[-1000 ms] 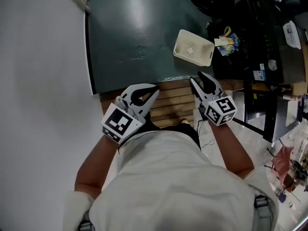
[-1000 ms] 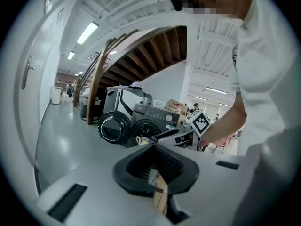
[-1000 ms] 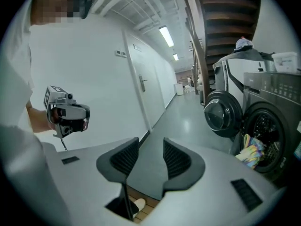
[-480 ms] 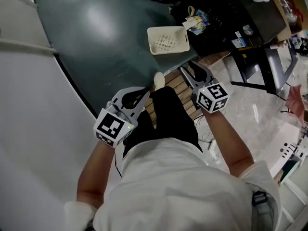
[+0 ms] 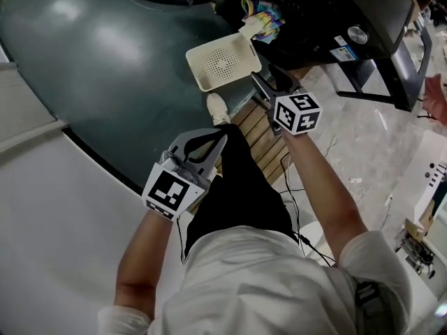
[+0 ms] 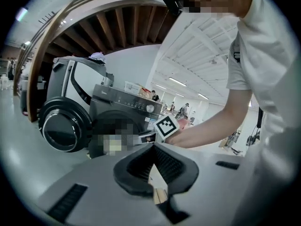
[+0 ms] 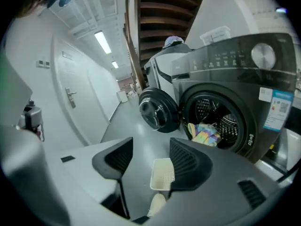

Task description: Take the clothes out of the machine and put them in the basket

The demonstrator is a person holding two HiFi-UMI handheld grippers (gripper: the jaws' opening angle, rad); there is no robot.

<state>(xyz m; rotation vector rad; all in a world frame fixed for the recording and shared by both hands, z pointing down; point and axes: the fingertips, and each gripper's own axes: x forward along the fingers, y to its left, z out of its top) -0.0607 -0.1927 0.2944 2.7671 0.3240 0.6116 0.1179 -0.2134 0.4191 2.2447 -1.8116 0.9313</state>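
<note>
Standing at the edge of a dark green floor (image 5: pixel 91 68) and looking steeply down, with one white shoe (image 5: pixel 218 108) set forward on it.

Washing machine (image 7: pixel 235 74): dark front-loader, its round door (image 7: pixel 157 109) swung wide open to the left of the drum in the right gripper view.

Clothes (image 7: pixel 204 133): a bright, many-coloured bundle sitting at the lower lip of the drum, partly spilling over it. None of it is in either tool.

Basket (image 5: pixel 223 61): cream, perforated, resting on the green floor just in front of the drum mouth, between the machine and my shoe. Whether its far corner touches the clothes I cannot tell.

Right gripper (image 5: pixel 269 82): held out ahead of my knee and aimed down toward the basket and the drum. Its jaws stand apart and are opening. Nothing is between the pads; the basket only shows through the gap, well beyond them.

Left gripper (image 5: pixel 220 139): lower and closer to my body, beside my black trouser leg. Its jaws are closed tip to tip, gripping nothing.
</note>
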